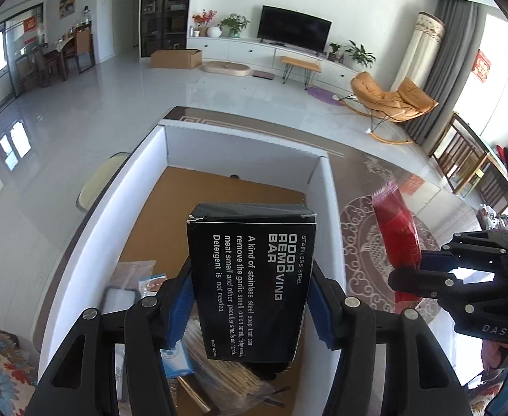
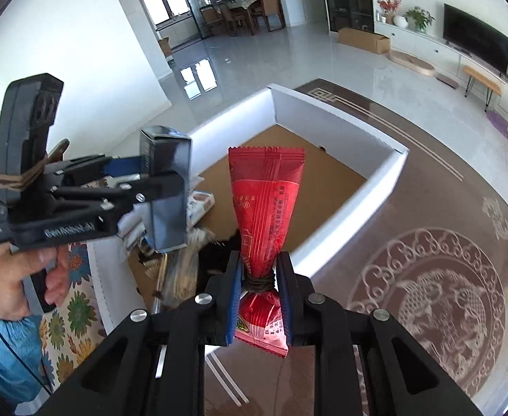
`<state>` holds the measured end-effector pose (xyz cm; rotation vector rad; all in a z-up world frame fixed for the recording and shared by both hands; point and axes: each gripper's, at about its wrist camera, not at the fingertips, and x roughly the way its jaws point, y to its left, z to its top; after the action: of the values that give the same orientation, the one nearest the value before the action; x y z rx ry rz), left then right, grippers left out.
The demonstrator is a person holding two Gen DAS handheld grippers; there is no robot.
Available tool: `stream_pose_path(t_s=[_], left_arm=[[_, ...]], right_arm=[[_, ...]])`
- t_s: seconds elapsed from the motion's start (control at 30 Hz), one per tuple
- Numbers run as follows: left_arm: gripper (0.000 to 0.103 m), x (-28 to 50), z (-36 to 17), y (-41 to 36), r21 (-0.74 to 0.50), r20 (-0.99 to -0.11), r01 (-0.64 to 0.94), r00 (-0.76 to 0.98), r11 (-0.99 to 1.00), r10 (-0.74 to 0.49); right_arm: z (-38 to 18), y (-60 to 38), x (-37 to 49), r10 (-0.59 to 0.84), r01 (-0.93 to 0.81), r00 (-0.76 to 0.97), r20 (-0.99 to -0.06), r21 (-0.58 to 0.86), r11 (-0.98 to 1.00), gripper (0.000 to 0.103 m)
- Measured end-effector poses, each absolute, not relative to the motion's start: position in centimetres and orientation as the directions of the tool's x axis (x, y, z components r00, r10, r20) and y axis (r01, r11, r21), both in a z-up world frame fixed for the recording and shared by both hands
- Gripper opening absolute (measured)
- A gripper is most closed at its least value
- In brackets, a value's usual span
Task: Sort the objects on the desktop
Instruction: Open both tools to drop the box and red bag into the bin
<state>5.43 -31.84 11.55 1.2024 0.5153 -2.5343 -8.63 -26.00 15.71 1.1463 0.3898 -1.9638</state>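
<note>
The left tongs [image 1: 250, 308] pinch a black carton [image 1: 254, 284] between their blue pads [image 1: 181, 308], gripping it by its two long sides. White print on its face reads "STAINLESS STEEL ODOR REMOVING BAR". The carton hangs above the open white box [image 1: 327, 215], over the box's near end. In the right wrist view the same carton [image 2: 169, 190] shows from the side, clamped in the left tongs [image 2: 163, 187], with the person's left hand [image 2: 32, 277] wrapped around the handle below.

The right tongs [image 2: 259, 287] pinch a red snack packet [image 2: 266, 201] at a waist where a dark cord is tied around it. The packet's crimped top end points away from the camera, toward the box, and its lower end sticks out behind the pads. It is held just over the box's right wall. From the left wrist view the packet [image 1: 398, 235] and the right tongs [image 1: 406, 274] sit to the right of the box, above the patterned brown top of the desk [image 1: 365, 242].

The white box has a brown cardboard floor [image 2: 323, 180], bare at its far end. At its near end, under the carton, lie several blurred items: a bundle of straw-coloured sticks [image 2: 184, 270], a clear plastic bag [image 1: 136, 270] and some white-and-blue packaging [image 1: 176, 360].
</note>
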Motion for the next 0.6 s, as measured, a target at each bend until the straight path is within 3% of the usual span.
stream_pose_path(t_s=[0.2, 0.43, 0.47, 0.5, 0.57, 0.6], left_arm=[[0.058, 4.1, 6.3, -35.4, -0.208, -0.836, 0.47, -0.541, -0.858, -0.094], [0.059, 3.2, 3.5, -36.0, -0.188, -0.872, 0.504, -0.481, -0.843, -0.094], [0.06, 3.3, 3.5, -36.1, -0.18, -0.876, 0.509, -0.471, -0.842, -0.097], [0.061, 3.5, 3.6, -36.0, -0.168, -0.88, 0.517, -0.462, -0.84, -0.109], [0.064, 3.9, 4.3, -35.7, -0.138, -0.874, 0.53, -0.463, -0.837, -0.148], [0.072, 4.1, 4.8, -35.6, -0.131, -0.865, 0.534, -0.473, -0.835, -0.166]], right_arm=[[11.9, -33.6, -11.7, -0.45, 0.776, -0.273, -0.85, 0.081, -0.626, 0.021], [7.5, -36.0, -14.9, -0.382, 0.757, -0.263, -0.886, 0.056, -0.651, 0.023], [7.1, -36.1, -15.3, -0.374, 0.756, -0.252, -0.893, 0.06, -0.652, 0.036], [6.8, -36.0, -15.4, -0.364, 0.751, -0.251, -0.897, 0.057, -0.658, 0.056], [7.4, -35.0, -15.4, -0.381, 0.744, -0.284, -0.88, 0.049, -0.666, 0.071], [8.0, -34.5, -15.3, -0.399, 0.741, -0.305, -0.865, 0.047, -0.67, 0.073]])
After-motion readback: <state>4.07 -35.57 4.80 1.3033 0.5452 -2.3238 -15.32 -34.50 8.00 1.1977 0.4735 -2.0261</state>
